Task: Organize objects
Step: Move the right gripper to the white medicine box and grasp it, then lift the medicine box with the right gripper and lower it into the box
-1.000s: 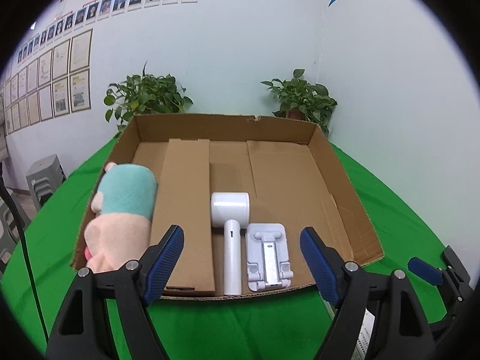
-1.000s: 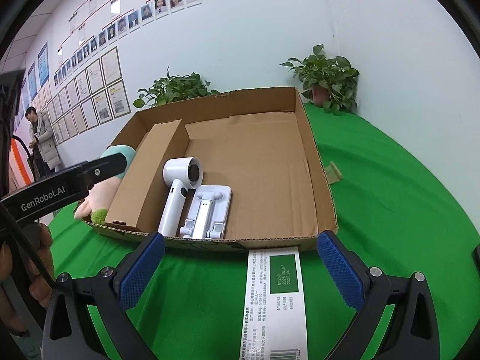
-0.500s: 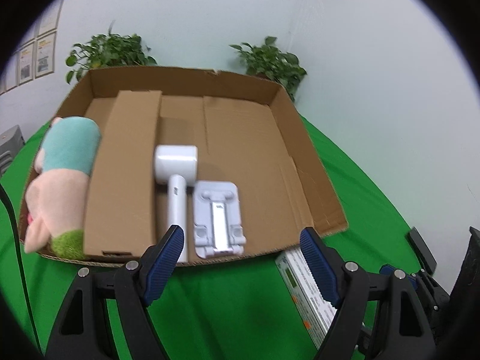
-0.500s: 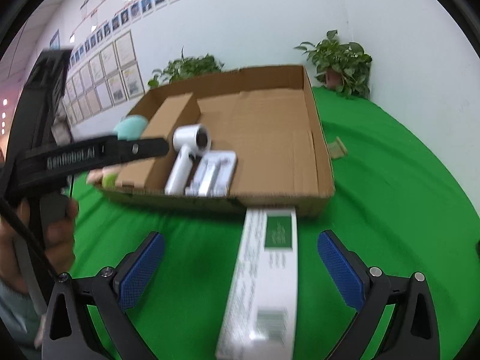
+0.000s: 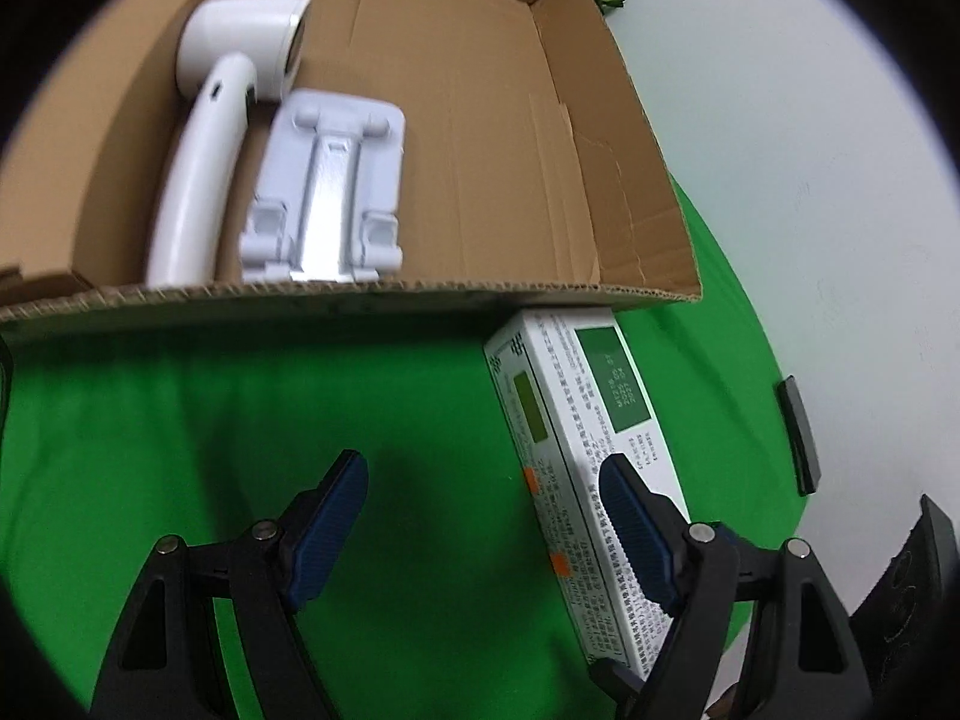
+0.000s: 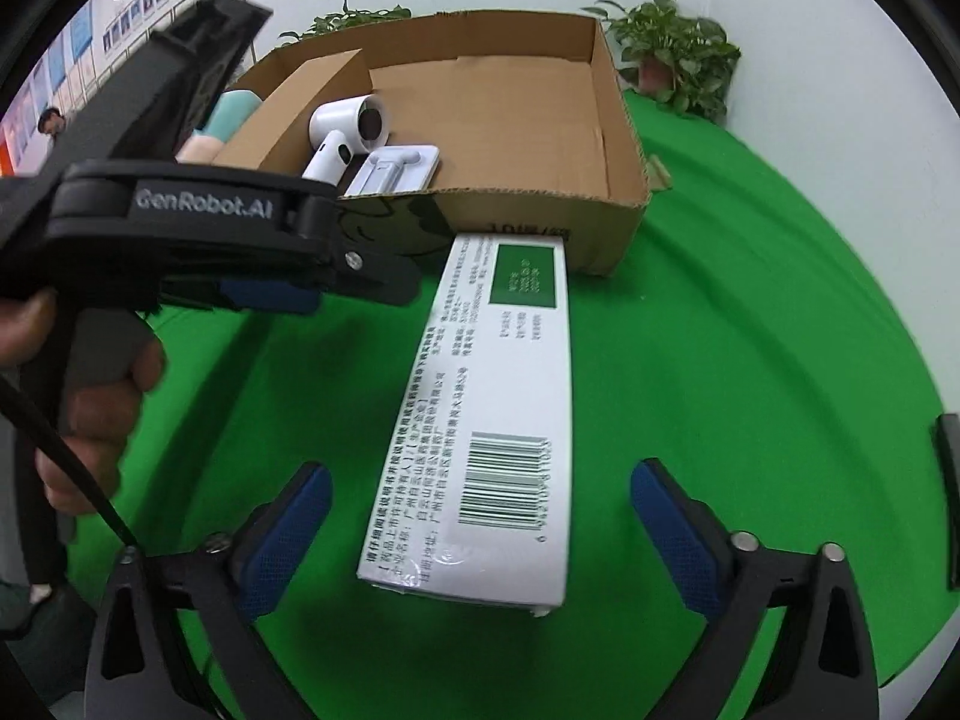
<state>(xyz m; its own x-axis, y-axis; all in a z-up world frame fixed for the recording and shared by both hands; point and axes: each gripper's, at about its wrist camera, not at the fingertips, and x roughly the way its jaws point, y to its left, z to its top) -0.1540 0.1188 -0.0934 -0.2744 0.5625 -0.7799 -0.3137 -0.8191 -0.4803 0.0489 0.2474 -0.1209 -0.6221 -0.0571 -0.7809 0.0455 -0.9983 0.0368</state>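
Where legible — "GenRobot.AI" on left claw (image 6: pixel 264 294), barcode on white carton (image 6: pixel 492 414).

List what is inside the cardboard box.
Inside the cardboard box: a white hair dryer, a white folding stand beside it, a cardboard divider, and a plush toy beyond it, mostly hidden by the divider and the left gripper.

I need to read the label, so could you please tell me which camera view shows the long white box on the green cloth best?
The right wrist view: the long white box lies whole between the open right gripper, barcode and text facing up. The left wrist view shows it obliquely, partly behind a fingertip.
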